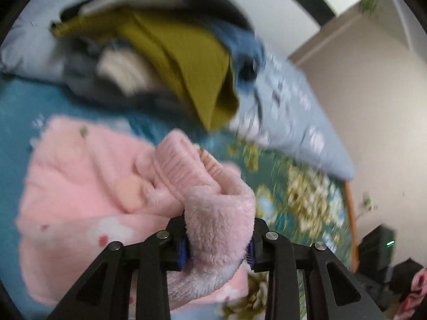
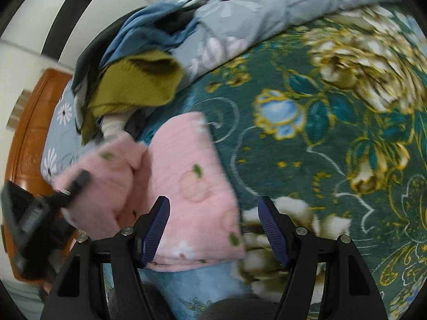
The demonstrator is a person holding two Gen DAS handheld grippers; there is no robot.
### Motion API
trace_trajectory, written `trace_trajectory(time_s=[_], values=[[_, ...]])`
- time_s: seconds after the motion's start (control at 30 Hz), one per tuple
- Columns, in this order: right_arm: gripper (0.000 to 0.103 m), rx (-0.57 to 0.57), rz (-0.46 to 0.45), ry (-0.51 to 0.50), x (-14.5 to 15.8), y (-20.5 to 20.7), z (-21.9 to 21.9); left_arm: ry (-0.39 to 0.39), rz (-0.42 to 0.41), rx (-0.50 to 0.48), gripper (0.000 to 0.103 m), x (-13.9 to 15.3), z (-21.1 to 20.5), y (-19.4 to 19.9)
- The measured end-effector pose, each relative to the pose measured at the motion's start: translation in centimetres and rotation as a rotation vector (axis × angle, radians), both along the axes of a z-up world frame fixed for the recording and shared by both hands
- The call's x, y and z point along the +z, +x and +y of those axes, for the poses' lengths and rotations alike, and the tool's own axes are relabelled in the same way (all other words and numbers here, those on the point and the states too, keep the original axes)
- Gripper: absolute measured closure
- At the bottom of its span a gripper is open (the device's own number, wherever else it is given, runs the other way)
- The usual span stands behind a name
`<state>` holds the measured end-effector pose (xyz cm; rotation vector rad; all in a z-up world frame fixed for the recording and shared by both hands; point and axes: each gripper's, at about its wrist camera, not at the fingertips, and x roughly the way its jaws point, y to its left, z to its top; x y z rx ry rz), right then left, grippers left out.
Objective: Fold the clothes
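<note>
A pink fleece garment [image 1: 88,186] with a fruit print lies on the green floral bedspread [image 1: 301,200]. My left gripper [image 1: 217,242] is shut on a fluffy fold of the pink garment, with a ribbed cuff [image 1: 184,160] bunched just ahead. In the right wrist view the pink garment [image 2: 192,176] lies partly folded below my right gripper [image 2: 214,229], which is open and empty above its near edge. The left gripper [image 2: 69,189] shows at the left, holding the garment's far side.
A pile of clothes, with an olive garment [image 1: 192,66] and a blue one [image 1: 240,42], sits on a grey floral pillow [image 1: 293,112]. The same pile [image 2: 138,85] shows in the right view, by a wooden headboard [image 2: 32,133]. A beige wall [image 1: 373,106] stands at right.
</note>
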<state>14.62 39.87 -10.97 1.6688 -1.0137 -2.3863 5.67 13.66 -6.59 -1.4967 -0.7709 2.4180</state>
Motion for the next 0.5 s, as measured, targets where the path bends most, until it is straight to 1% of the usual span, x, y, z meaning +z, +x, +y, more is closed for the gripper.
trace_trajectory(time_s=[0.1,0.13,0.2,0.23,0.27,0.3,0.33,0.4,0.47,0.5], values=[[0.033,-0.04,-0.002,-0.025,-0.5,0.8,1.5,-0.022,-0.074,-0.03,0.067,-2.1,1.7,0.5],[0.033,-0.047,-0.002,-0.029,-0.6,0.9,1.8,-0.023,-0.094,-0.034,0.065,-2.7,2.0,0.5],[0.033,-0.052,-0.004,-0.029,-0.7,1.0,2.1,-0.002,-0.112,-0.034,0.063,-3.1,2.0,0.6],[0.033,-0.054,-0.004,-0.028,-0.8,1.1,2.2,0.01,-0.12,-0.034,0.059,-3.3,2.0,0.7],[0.033,-0.056,-0.004,-0.027,-0.8,1.1,2.3,0.032,-0.123,-0.039,0.057,-3.1,1.8,0.7],[0.033,-0.057,-0.003,-0.029,-0.8,1.0,2.3,0.054,-0.124,-0.044,0.049,-3.0,1.7,0.8],[0.033,-0.057,0.001,-0.036,-0.7,0.9,2.2,0.076,-0.116,-0.056,0.043,-2.6,1.6,0.9],[0.033,-0.054,0.01,-0.052,-0.6,0.5,1.9,0.111,-0.098,-0.08,0.043,-1.8,1.6,1.3],[0.033,-0.035,0.017,-0.058,-0.3,-0.3,1.3,0.126,-0.088,-0.093,0.043,-0.9,1.3,1.4],[0.033,-0.02,0.023,-0.058,-0.1,-0.8,0.8,0.125,-0.076,-0.084,0.043,-0.2,0.6,1.7]])
